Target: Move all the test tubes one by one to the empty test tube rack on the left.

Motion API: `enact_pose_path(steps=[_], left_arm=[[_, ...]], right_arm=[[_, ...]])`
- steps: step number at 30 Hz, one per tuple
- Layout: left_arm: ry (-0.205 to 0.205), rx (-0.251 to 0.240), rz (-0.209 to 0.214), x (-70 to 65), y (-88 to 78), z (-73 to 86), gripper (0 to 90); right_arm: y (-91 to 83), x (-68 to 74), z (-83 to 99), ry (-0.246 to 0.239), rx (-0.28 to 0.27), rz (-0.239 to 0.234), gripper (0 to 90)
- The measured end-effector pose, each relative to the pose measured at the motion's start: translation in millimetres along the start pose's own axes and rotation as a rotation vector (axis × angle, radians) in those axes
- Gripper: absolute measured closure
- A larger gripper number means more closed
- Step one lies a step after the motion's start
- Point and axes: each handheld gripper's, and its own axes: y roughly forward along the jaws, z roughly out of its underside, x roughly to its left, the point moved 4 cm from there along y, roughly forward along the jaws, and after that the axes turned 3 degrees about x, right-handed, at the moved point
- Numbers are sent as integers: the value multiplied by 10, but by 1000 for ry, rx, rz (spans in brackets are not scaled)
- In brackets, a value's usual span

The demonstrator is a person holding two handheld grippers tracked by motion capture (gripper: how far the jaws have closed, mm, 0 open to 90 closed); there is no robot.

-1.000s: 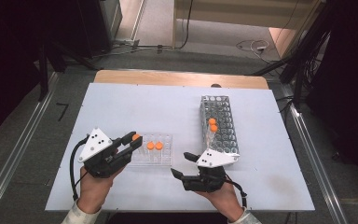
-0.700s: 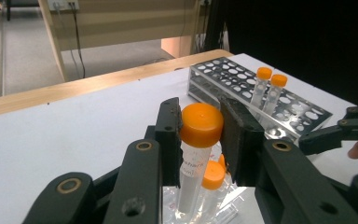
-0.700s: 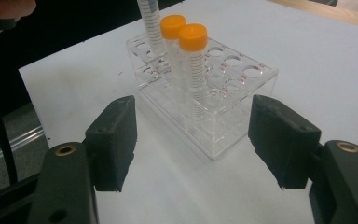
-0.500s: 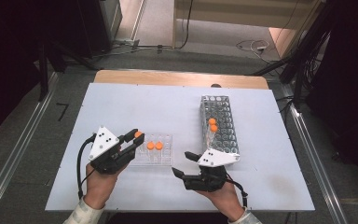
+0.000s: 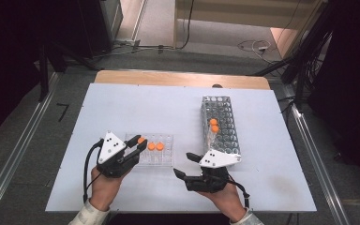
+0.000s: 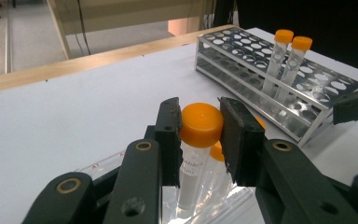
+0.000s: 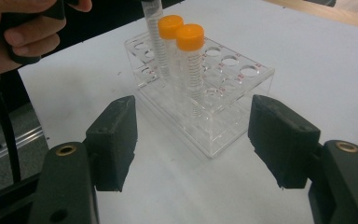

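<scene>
Clear rack (image 5: 166, 161): near edge of white table (image 5: 136, 108), left of centre; transparent block with rows of round wells; holds two upright orange-capped tubes (image 7: 189, 60) side by side, other wells visible as vacant.
Held tube (image 6: 197, 140): orange cap clamped between the pads of the left gripper (image 6: 200, 133); body upright, lower end down among the wells at the clear rack's left end.
Left gripper state: closed on the held tube's cap, pads pressing both sides.
Right gripper (image 7: 193, 140): jaws apart, nothing between the pads; resting low above the table just in front of the clear rack, aimed at it.
Metal rack (image 5: 221, 123): right half of table, long axis running away from the person; two orange-capped tubes (image 6: 286, 65) standing next to each other in adjoining holes.
Hard to make out: exact well receiving the held tube, seating depth unclear; printed marks on tube and rack unreadable.
Cut off: held tube's cap in the right gripper view, above the frame edge.
</scene>
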Motion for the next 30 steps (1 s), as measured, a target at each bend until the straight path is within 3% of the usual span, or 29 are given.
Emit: enact_pose_path(steps=[6,15,17,20,22,30], left_arm=[[-11,15,8,0,23,44,678],[-49,5,33,24,-23,24,544],[-62,0,28,29,-43,17,476],[-69,-17,-20,45,-51,8,340],[-78,-30,-28,46,-61,3,301],[-87,-43,-36,45,-76,-2,272]], right_arm=[[-10,-8,4,2,1,3,314],[-60,-59,0,8,-10,20,314],[-78,-98,0,7,-14,39,315],[-101,-184,10,22,-15,73,315],[-111,-261,23,32,-18,107,316],[-204,-569,43,93,-45,266,328]])
